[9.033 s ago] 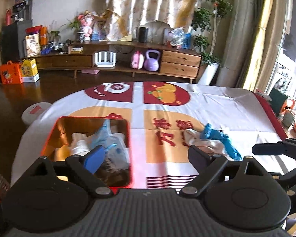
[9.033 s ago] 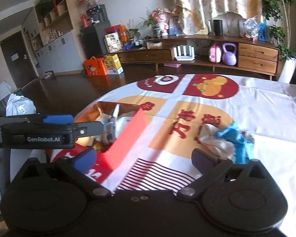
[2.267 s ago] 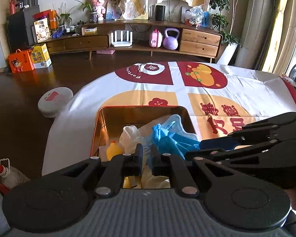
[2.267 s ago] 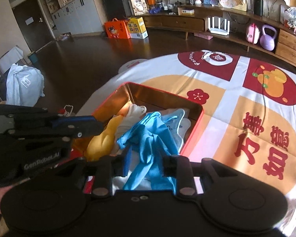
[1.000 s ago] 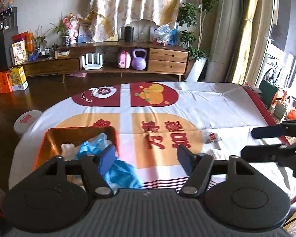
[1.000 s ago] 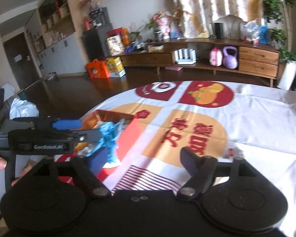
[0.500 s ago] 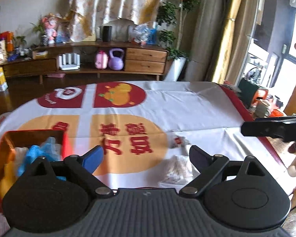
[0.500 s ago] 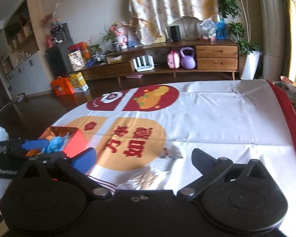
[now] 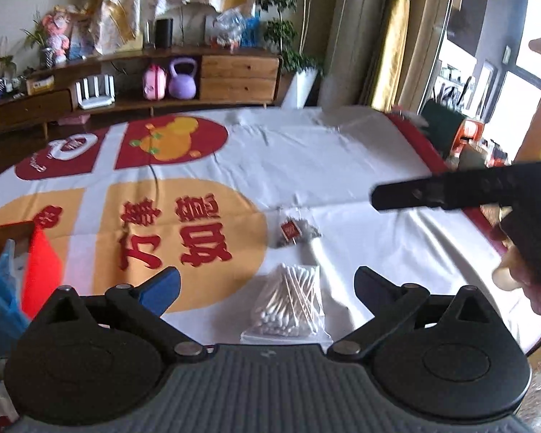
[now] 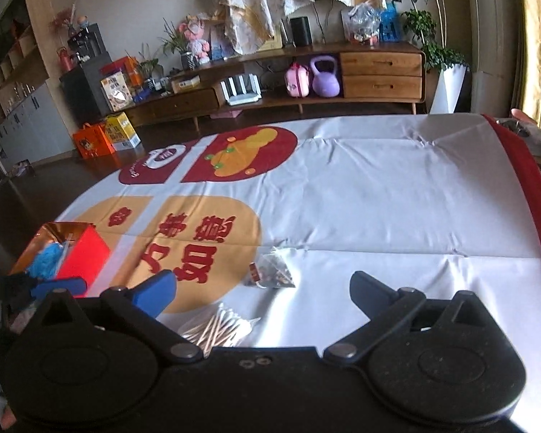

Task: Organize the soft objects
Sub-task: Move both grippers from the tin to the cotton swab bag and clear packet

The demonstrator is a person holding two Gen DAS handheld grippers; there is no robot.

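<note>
A clear bag of cotton swabs (image 9: 288, 303) lies on the tablecloth just ahead of my left gripper (image 9: 267, 283), between its fingers' lines but untouched; the jaws are opening and hold nothing. A small clear packet with a red label (image 9: 294, 232) lies a little farther on. My right gripper (image 10: 259, 287) is open and empty, with the packet (image 10: 270, 272) just ahead and the swab bag (image 10: 216, 328) below its left finger. The red box (image 10: 79, 249) holding blue gloves (image 10: 48, 254) stands at the left.
The printed white, orange and red tablecloth (image 10: 378, 198) covers the table; its red border runs along the right edge. In the left wrist view, the right gripper's finger (image 9: 432, 191) and a hand reach in from the right. A wooden sideboard stands beyond the table.
Both views have swung right, away from the red box toward the white part of the cloth. Both grippers' jaws have widened. The swab bag and packet now lie close ahead.
</note>
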